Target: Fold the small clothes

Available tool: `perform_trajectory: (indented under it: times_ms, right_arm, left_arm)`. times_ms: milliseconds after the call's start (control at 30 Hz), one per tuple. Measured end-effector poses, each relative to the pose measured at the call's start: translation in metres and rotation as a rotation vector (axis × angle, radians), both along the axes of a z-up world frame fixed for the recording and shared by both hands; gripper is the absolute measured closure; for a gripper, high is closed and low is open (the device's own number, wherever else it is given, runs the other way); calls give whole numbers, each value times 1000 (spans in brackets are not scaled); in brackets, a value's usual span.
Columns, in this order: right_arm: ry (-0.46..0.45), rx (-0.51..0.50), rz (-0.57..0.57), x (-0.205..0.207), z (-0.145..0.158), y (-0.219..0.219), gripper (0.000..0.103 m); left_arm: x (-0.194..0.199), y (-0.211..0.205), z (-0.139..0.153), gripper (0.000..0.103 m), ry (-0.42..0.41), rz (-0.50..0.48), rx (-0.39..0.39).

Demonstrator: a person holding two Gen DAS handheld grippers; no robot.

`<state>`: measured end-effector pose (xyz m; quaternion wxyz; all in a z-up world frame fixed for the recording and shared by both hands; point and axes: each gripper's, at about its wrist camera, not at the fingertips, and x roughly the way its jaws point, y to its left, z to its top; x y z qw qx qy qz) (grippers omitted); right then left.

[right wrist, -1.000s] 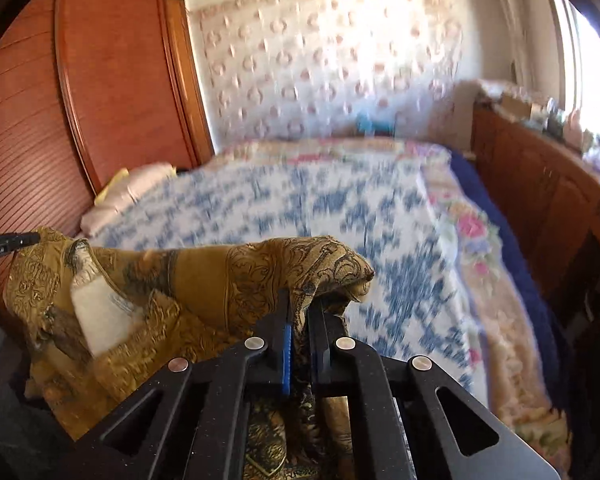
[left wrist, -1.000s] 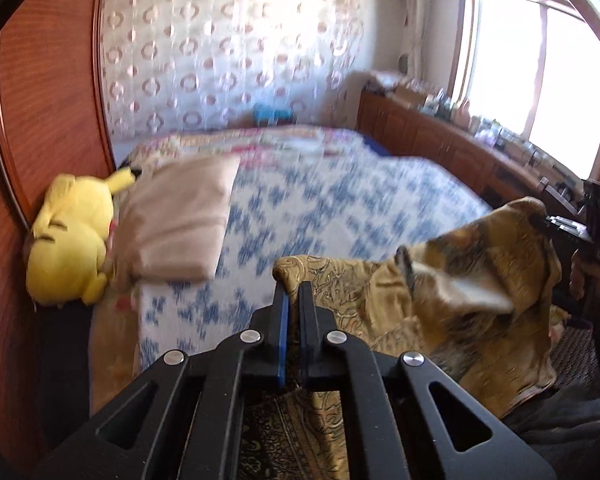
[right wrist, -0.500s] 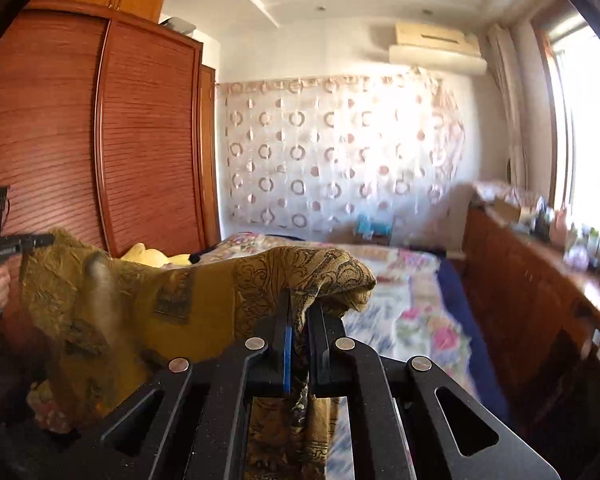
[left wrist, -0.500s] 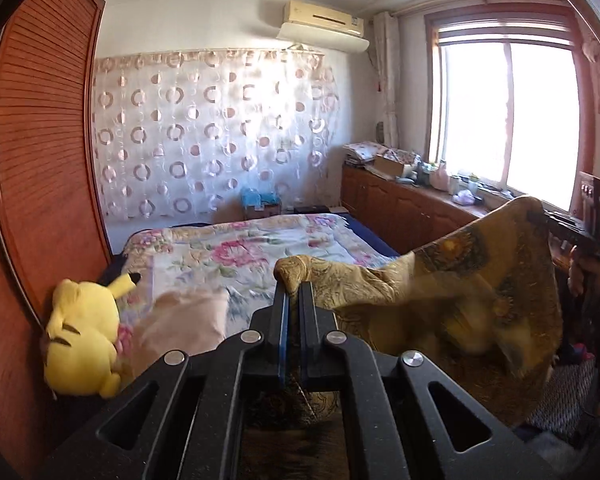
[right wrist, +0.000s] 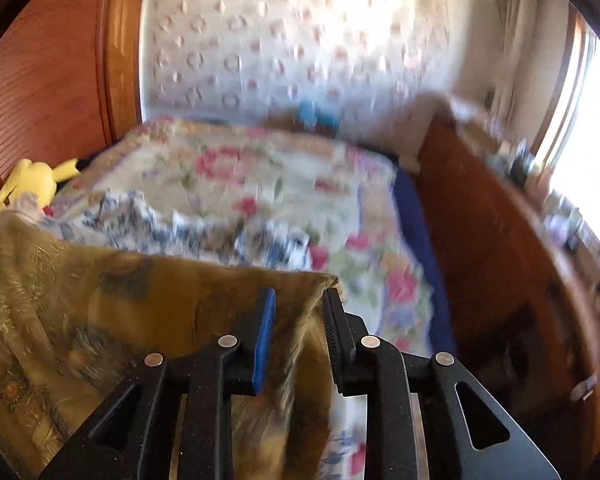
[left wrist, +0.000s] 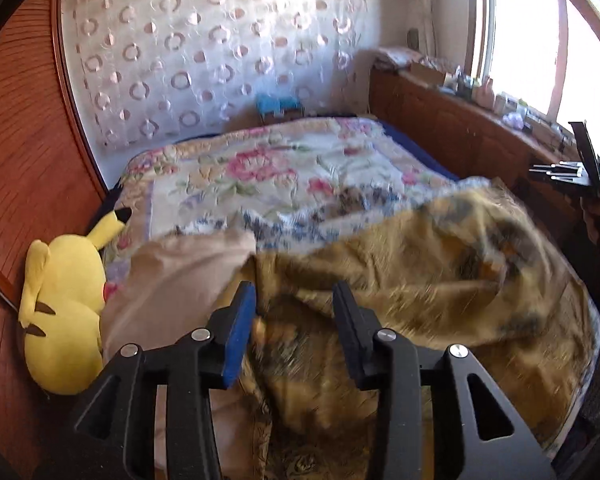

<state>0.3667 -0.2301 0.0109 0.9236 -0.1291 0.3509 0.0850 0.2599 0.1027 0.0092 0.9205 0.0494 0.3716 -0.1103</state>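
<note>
1. One garment, a mustard-gold patterned cloth (left wrist: pixel 440 280), lies spread across the near end of the bed (left wrist: pixel 284 168), its long axis running left to right between the two tools.
2. Its near left part sits between and under the left gripper (left wrist: pixel 294 300), whose jaws have just been opening and now stand spread; cloth shows in the gap, but the pads do not press it.
3. Its near right corner (right wrist: pixel 320 280) rises into the right gripper (right wrist: pixel 298 300), whose jaws have also just been opening; they stand parted with fabric loose between them, so I judge neither tool is pinching.
4. Each gripper is nearest its own end of the cloth, so a fold would probably start with fresh grips along that near edge.
5. A beige pillow (left wrist: pixel 172 280) touches the cloth's left side, with a yellow plush toy (left wrist: pixel 64 312) beyond it against the wooden wardrobe (left wrist: pixel 28 152).
6. Motion blur smears the cloth's pattern and edges in both views, its far hem blends into the bedspread, and the tool bodies hide the nearest edge.
</note>
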Motion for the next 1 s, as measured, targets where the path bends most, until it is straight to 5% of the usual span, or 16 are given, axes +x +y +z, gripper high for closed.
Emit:
perform_trajectory:
  times_ms: [167,233,433,800,1000]
  right_arm:
    - [46,-4,27,7,-28,5,70]
    - [42,22,41,11,-25,1,64]
    - [42,94,112,-10,-22,-15,56]
    - [91,147,196,-60,-64,-44,54]
    - [93,111,172,-78,-77,-62,50]
  left_arm:
    - [-6,-6,-21,33,47,-23,20]
    - [-6,-12,-23,29,53,-32,9]
    - [-12,-29,-21,29,31,-22,28]
    - [-16,-55,-40,30,78,-28,-33]
    - [-12,-77,-56,51,132,-76,-86]
